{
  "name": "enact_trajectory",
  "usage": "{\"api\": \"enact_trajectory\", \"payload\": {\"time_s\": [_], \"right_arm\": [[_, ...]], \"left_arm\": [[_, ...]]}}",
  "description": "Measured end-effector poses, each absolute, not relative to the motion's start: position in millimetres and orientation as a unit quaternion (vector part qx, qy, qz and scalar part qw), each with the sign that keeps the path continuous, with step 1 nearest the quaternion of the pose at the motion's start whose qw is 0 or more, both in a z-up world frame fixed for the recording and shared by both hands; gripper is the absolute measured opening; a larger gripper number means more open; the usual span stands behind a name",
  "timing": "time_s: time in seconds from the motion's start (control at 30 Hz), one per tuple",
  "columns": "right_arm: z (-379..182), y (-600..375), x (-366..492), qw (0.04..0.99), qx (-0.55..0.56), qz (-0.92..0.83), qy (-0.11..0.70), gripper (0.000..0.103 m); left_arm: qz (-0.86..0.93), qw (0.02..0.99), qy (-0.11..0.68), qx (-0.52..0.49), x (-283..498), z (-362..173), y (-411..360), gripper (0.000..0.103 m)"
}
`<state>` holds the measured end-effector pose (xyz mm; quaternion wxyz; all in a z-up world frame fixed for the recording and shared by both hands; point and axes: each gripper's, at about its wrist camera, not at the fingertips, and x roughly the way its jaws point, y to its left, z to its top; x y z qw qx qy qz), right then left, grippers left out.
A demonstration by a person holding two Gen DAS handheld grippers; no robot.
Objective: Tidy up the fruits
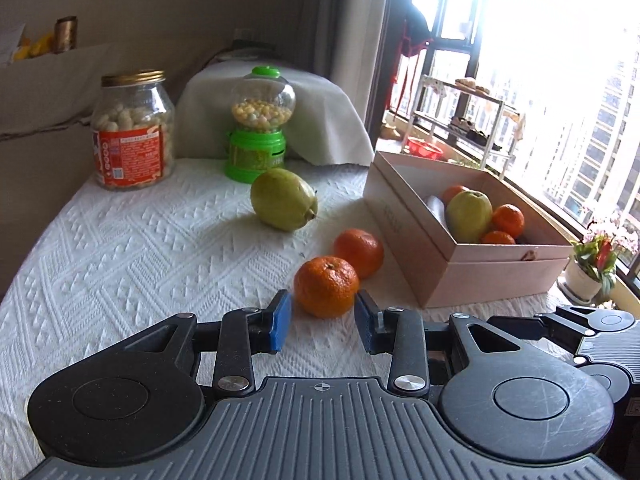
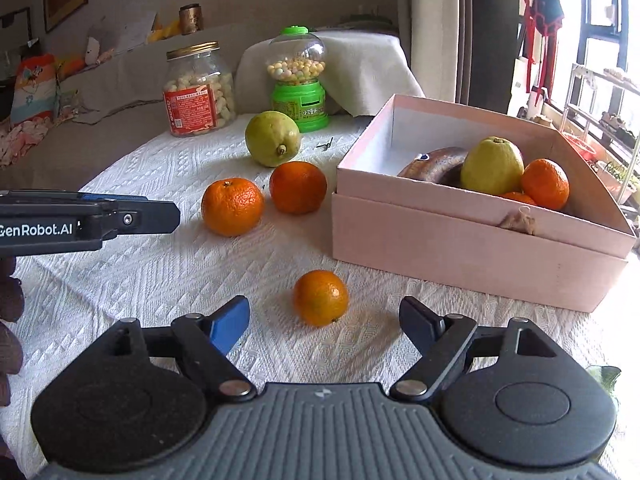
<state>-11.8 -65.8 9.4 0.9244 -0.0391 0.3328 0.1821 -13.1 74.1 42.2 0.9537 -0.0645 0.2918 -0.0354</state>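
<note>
Since the right gripper is spread wide and empty, with the small round orange mandarin sitting on the white woven-cloth table right at its tips, I'd nudge forward till the pads straddle its middle. Then squeeze gently and carry it to the pink cardboard box at 2 o'clock. The left gripper is set narrow and holds nothing; a bigger orange mandarin sits at its 12. Readable text: "enRobot.AI" on the left gripper's side. The red label on the clear gold-lidded jar is too small to read.
</note>
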Motion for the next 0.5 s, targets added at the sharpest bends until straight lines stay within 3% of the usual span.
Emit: {"api": "enact_trajectory", "payload": {"time_s": [0.23, 0.37, 0.5], "right_arm": [[7.1, -70.8, -6.9, 0.924, -0.016, 0.172, 0.340, 0.086], [6.4, -69.8, -6.1, 0.924, -0.017, 0.172, 0.341, 0.087], [5.8, -69.5, -6.4, 0.923, -0.018, 0.173, 0.342, 0.089]], "left_arm": [[-0.017, 0.952, 0.304, -0.037, 22.1, 35.2, 59.1, 0.039], [-0.033, 0.951, 0.305, -0.027, 23.9, 30.0, 54.3, 0.054], [-0.023, 0.950, 0.309, -0.023, 28.4, 25.3, 57.6, 0.055]]}}
